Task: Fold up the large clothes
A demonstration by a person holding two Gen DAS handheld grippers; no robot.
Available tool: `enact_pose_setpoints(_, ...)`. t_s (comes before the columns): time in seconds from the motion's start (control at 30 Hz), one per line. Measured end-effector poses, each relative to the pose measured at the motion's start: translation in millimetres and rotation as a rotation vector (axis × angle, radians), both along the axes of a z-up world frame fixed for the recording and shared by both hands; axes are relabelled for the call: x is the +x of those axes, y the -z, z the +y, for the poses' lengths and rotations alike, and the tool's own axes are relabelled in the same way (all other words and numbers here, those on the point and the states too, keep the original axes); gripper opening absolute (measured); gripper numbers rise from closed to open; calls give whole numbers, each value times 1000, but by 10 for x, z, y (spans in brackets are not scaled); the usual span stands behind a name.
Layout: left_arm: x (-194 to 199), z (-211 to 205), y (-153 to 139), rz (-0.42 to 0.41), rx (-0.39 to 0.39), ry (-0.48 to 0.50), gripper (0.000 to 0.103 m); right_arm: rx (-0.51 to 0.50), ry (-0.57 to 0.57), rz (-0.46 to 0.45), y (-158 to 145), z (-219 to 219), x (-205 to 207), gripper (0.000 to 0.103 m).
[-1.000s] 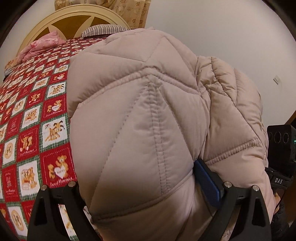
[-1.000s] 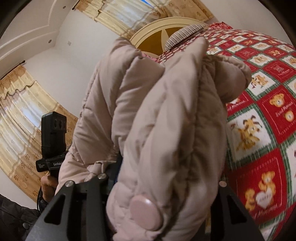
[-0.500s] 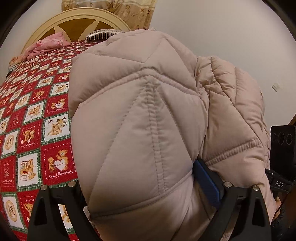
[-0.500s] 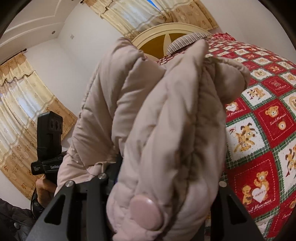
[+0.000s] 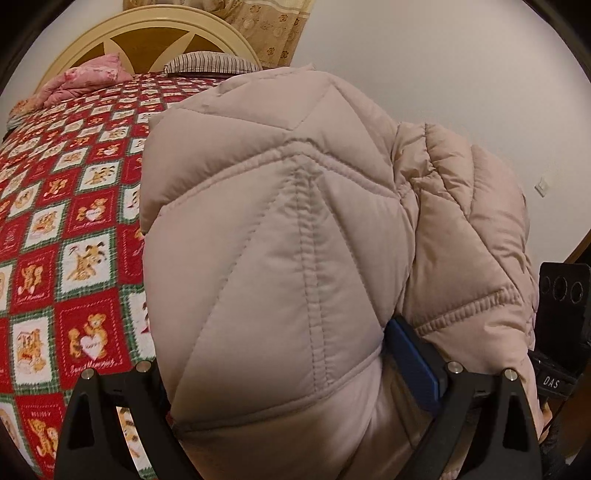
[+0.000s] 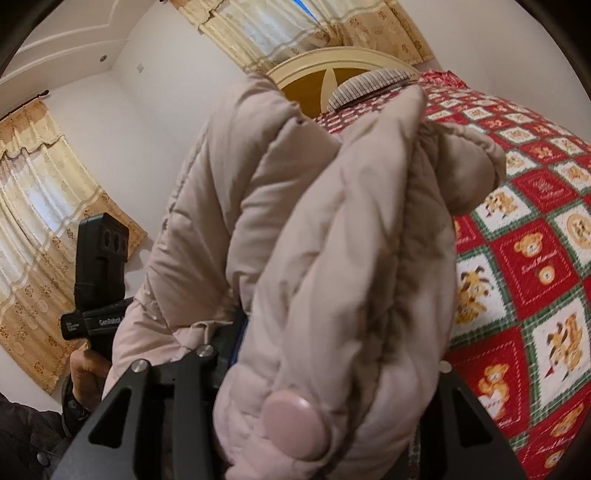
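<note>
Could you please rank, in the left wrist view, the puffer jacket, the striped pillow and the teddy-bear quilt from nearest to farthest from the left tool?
1. Puffer jacket: clamped in the left tool.
2. Teddy-bear quilt: left, beneath.
3. Striped pillow: far end, by the headboard.

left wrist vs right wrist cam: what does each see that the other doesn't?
Left wrist only: pink bedding by the headboard, a wall switch plate, the right gripper's housing at the frame edge.
Right wrist only: the jacket's round snap button, side-window curtains, the hand carrying the left gripper.
Both: the beige puffer jacket clamped between the fingers, teddy-bear quilt, headboard, striped pillow.
</note>
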State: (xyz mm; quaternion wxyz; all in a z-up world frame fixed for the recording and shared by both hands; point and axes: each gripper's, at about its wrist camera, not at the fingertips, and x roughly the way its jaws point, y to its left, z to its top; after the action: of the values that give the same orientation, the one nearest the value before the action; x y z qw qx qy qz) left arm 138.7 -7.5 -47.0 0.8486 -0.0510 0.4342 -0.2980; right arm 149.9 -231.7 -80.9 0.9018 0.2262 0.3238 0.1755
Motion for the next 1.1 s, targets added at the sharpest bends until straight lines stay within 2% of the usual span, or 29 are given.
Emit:
enact_pose_setpoints(0.13,93,-107,-16,5,-11,19,96,-67,34,-19,-55,-22,-47,45)
enact_pose_setpoints(0.3,105,-294,-68,1,-21,56,96,-73,81,-41,-88,-159,-159,44)
enact_pose_setpoints(0.6,44,-838,-286,-18,-60,169,96,-114,200,-100,-332,-459,-748,44)
enact_pose_setpoints(0.8,-44,-1315,-388,-40,-55,251,96,-120,284,-117,-376,-696,-1231,44)
enact_pose_setpoints(1.1,-42,-1857,-366,-42,-25,340,96,-89,386,-119,-312,-1034,-1497,44)
